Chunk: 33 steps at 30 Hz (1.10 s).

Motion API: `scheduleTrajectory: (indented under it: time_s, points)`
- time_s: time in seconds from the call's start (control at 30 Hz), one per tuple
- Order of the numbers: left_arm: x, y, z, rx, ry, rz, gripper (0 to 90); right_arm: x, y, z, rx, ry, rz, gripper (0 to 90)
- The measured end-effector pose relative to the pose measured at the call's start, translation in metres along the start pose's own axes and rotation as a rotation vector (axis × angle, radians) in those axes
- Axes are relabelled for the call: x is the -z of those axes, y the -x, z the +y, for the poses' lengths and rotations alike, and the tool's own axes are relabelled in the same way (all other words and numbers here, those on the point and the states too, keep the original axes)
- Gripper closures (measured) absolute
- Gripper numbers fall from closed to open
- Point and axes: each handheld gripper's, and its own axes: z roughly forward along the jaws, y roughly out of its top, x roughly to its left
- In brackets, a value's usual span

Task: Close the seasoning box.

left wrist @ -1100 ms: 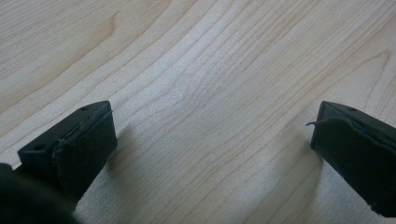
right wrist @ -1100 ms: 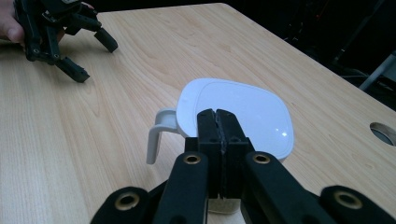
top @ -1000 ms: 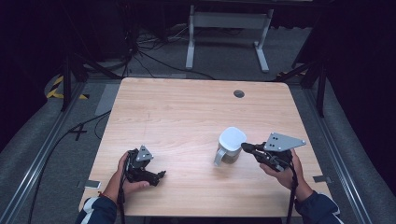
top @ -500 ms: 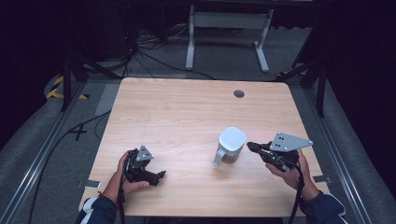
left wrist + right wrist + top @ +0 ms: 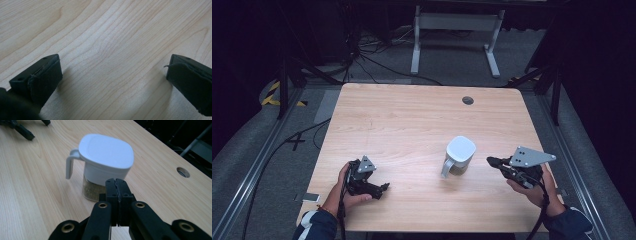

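jar (image 5: 459, 156) upright mid-table, right of centre, white lid on, handle toward the person | right gripper (image 5: 492, 161) jaws pressed together, empty, aimed at jar, just beside it, likely lined up for a nudge | left gripper (image 5: 384, 187) jaws wide apart, resting low on table (image 5: 412, 120), apparently idle

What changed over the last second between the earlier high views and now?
The right hand-held gripper, jaws shut and empty, drew back from the white-lidded container toward the table's right edge, leaving a gap. The container and the open left hand-held gripper stayed where they were.
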Motion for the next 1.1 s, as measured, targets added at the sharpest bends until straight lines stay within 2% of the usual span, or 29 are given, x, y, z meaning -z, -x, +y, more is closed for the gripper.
scheduleTrajectory:
  time_s: [0.2,0.3,0.57,0.6,0.67,0.7,0.73,0.8,1.1]
  points:
    - [0.0,0.0,0.0,0.0,0.0,0.0,0.4,0.008,0.006,-0.014,-0.017,-0.018,-0.015,89.1]
    - [0.0,0.0,0.0,-0.001,0.0,-0.001,0.4,0.011,0.008,-0.021,-0.027,-0.033,-0.02,85.5]
    - [-0.001,0.0,0.0,0.0,0.005,0.0,0.3,0.015,0.011,-0.049,-0.046,-0.059,-0.05,65.3]
    - [-0.001,0.0,0.0,0.0,0.005,0.0,0.4,0.015,0.011,-0.049,-0.046,-0.059,-0.05,65.3]
    - [-0.001,0.0,0.0,-0.001,0.005,0.0,0.3,0.017,0.013,-0.059,-0.057,-0.057,-0.065,58.1]
    - [-0.001,0.0,0.0,-0.001,0.005,0.0,0.4,0.017,0.014,-0.062,-0.061,-0.051,-0.07,58.3]
    - [-0.001,0.0,0.0,-0.001,0.005,0.0,0.3,0.019,0.016,-0.074,-0.075,-0.052,-0.074,54.3]
    - [0.0,0.0,0.0,-0.001,0.002,0.0,0.3,0.019,0.016,-0.077,-0.076,-0.05,-0.074,53.3]
    - [0.0,0.0,0.0,-0.001,0.002,-0.002,0.3,0.026,0.02,-0.122,-0.179,-0.098,-0.069,39.4]
